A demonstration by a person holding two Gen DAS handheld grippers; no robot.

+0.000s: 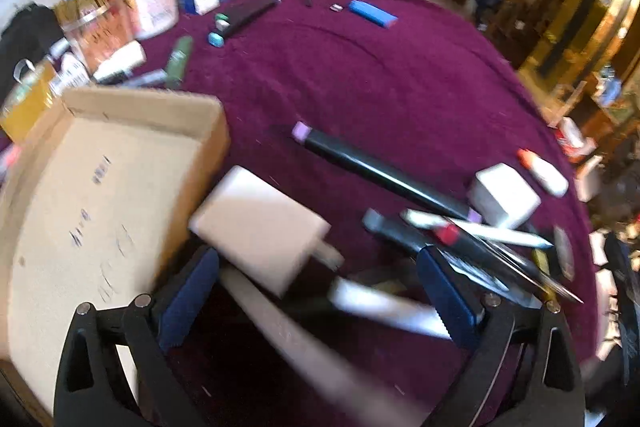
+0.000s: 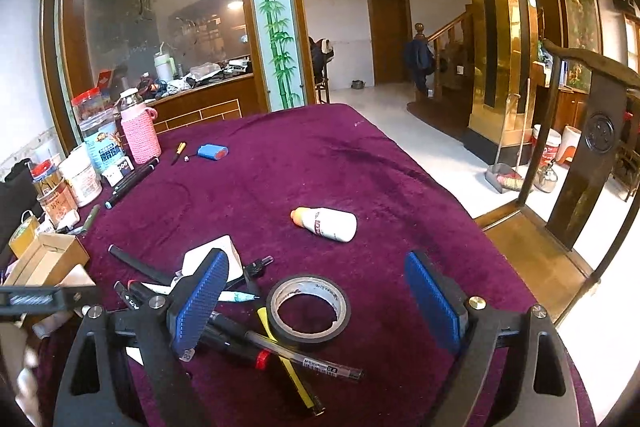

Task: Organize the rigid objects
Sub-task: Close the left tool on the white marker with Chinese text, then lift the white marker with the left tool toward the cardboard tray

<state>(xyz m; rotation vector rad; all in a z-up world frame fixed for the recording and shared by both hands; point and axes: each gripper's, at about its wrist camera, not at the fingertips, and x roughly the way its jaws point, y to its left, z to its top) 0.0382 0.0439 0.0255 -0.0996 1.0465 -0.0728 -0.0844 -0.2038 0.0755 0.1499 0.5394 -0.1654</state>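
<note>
The left wrist view is blurred by motion. My left gripper stands open over the purple cloth. A white charger block lies just past its left finger, beside a shallow cardboard box, and I cannot tell whether it rests on anything. Another white block, a long black marker and a heap of pens lie to the right. My right gripper is open and empty above a roll of black tape. Pens cross under its left finger. A white bottle with an orange cap lies farther off.
Jars, a pink knitted bottle sleeve, a blue box and markers crowd the table's far left. The cardboard box sits at the left edge. A wooden chair stands off the table's right side. A person stands by the stairs.
</note>
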